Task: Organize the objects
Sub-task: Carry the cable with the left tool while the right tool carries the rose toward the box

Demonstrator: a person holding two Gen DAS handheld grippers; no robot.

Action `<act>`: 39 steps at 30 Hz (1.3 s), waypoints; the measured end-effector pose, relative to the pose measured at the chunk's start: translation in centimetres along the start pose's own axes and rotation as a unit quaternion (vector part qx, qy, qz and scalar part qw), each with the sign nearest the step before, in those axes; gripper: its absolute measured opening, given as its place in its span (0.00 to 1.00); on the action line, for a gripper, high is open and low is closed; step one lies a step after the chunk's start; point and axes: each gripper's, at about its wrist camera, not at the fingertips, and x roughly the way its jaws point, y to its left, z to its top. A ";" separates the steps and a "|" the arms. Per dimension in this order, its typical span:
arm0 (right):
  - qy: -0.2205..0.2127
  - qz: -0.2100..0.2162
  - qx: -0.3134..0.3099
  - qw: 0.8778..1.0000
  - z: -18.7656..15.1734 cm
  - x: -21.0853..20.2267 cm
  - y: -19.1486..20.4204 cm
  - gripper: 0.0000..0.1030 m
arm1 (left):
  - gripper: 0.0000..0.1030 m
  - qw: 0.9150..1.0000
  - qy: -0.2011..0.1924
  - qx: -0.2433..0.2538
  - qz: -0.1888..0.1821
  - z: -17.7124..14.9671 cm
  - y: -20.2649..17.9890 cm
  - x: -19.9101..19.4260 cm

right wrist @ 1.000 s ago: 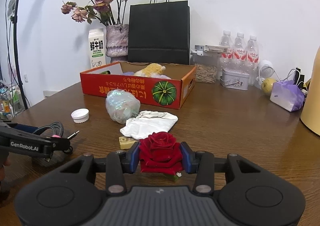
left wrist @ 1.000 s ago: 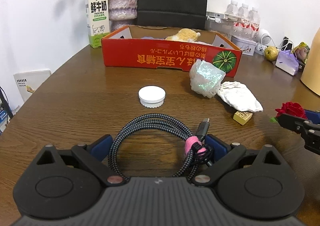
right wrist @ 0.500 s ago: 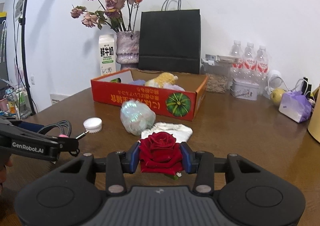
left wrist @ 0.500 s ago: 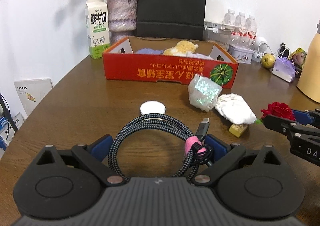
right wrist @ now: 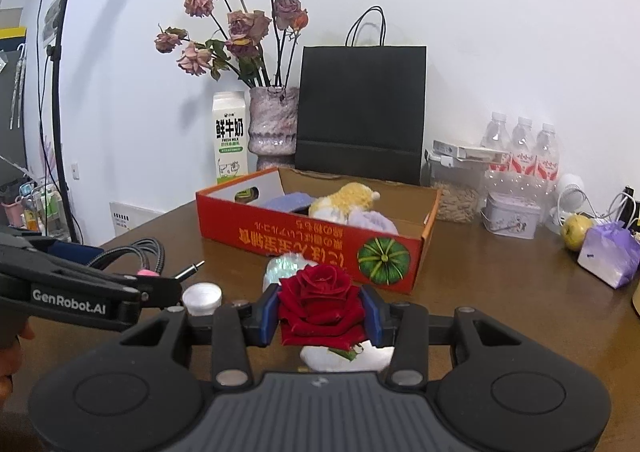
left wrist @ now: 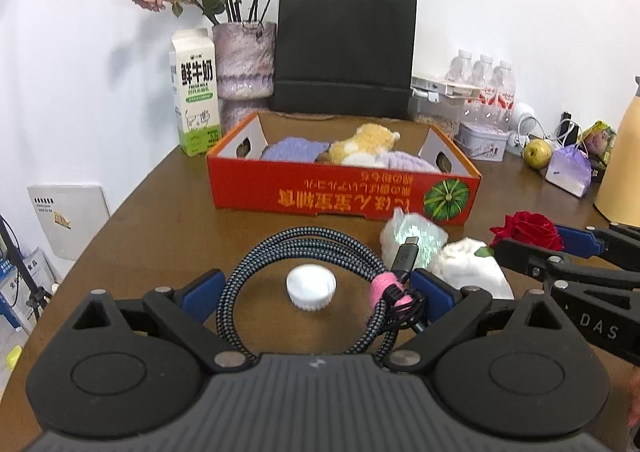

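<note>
Both grippers are mid-carry — left gripper [left wrist: 316, 290] clamped on coiled braided cable [left wrist: 304, 248], right gripper [right wrist: 320, 312] on red rose [right wrist: 320, 300] — next likely release over the orange cardboard box [left wrist: 340, 196] beyond the fingers.

Black plastic grippers, blue fingers [right wrist: 267, 310], silver pivot screws, white "GenRobot.AI" lettering on left gripper [right wrist: 72, 292].
</note>
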 end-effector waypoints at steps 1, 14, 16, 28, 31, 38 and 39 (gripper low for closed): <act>-0.001 0.001 0.000 1.000 0.2 0.2 0.0 0.40 | 0.96 1.000 -0.002 0.000 0.000 0.3 0.0 0.1; -0.007 0.004 -0.007 1.000 2.8 3.4 0.0 0.40 | 0.96 1.000 -0.012 -0.009 -0.003 3.5 0.6 3.0; -0.007 0.004 -0.009 1.000 3.2 4.2 -0.1 0.40 | 0.96 1.000 -0.015 -0.007 -0.002 4.0 0.6 3.4; -0.021 -0.001 -0.005 1.000 5.5 7.5 -0.9 0.39 | 0.96 0.999 -0.032 -0.011 -0.001 7.2 1.1 6.3; -0.024 -0.002 -0.001 1.000 6.1 8.4 -1.3 0.39 | 0.96 0.999 -0.034 -0.017 -0.004 7.9 1.3 7.1; -0.026 0.007 0.000 1.000 7.0 10.7 -1.4 0.39 | 0.96 0.999 -0.039 -0.021 -0.011 9.1 1.6 8.8; -0.026 0.009 0.000 1.000 7.1 11.0 -1.4 0.39 | 0.96 0.999 -0.039 -0.022 -0.012 9.2 1.7 9.1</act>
